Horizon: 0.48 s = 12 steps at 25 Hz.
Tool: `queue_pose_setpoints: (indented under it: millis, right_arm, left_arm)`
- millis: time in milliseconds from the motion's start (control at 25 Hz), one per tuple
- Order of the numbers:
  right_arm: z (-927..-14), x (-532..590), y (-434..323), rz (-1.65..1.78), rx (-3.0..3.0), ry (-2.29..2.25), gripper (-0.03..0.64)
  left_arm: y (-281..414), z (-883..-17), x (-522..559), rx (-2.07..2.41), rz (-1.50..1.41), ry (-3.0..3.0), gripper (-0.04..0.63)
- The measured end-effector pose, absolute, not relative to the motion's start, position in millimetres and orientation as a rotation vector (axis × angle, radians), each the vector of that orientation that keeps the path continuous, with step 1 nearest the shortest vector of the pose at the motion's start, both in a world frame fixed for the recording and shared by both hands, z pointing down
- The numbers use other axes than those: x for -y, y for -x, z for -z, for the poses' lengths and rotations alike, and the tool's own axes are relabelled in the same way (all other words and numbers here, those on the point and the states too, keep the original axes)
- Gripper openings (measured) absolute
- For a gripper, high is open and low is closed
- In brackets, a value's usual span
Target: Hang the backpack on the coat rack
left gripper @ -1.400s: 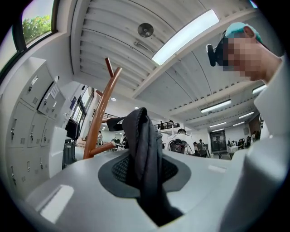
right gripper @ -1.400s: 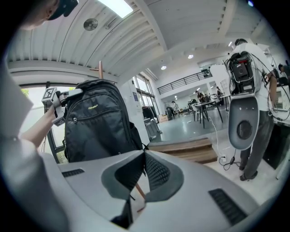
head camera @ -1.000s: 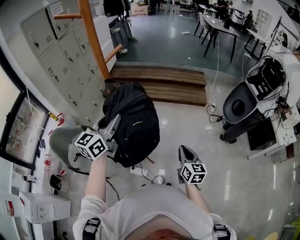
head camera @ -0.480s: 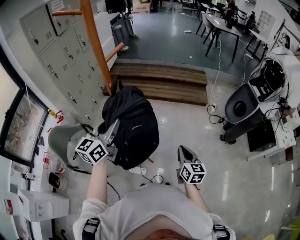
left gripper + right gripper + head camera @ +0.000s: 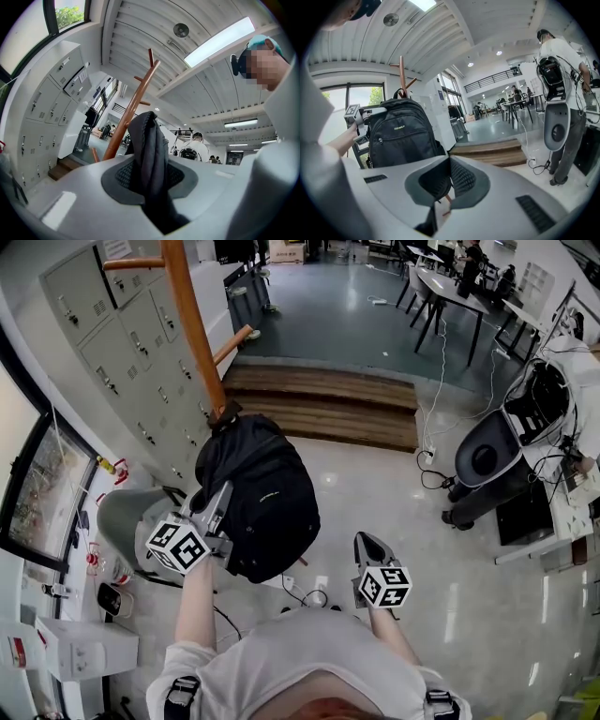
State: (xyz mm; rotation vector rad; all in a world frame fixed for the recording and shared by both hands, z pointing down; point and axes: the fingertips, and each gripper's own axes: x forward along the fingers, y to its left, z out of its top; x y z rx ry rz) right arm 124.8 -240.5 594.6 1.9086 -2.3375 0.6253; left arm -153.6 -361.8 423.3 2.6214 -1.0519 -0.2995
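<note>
Jaws of our left gripper (image 5: 150, 164) clench a black strap (image 5: 148, 136) of the backpack (image 5: 270, 498), which hangs just beside the coat rack (image 5: 192, 324), near the lockers (image 5: 117, 338). Our right gripper (image 5: 449, 159) has its jaws pressed together, empty.

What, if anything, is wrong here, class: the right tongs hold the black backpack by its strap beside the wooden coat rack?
The side is wrong: the left tongs hold the black backpack by its strap beside the wooden coat rack. The left gripper view shows the strap clamped; the right tongs hold nothing.
</note>
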Motion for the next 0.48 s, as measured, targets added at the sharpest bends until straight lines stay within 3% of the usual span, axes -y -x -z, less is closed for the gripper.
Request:
queue_pose_setpoints:
  millis: [480]
  right_arm:
    - [-597,240,-124,-0.639,2.326,-1.915,0.009]
  left_arm:
    - [158,-452,379,1.055,0.245,-2.553,0.091]
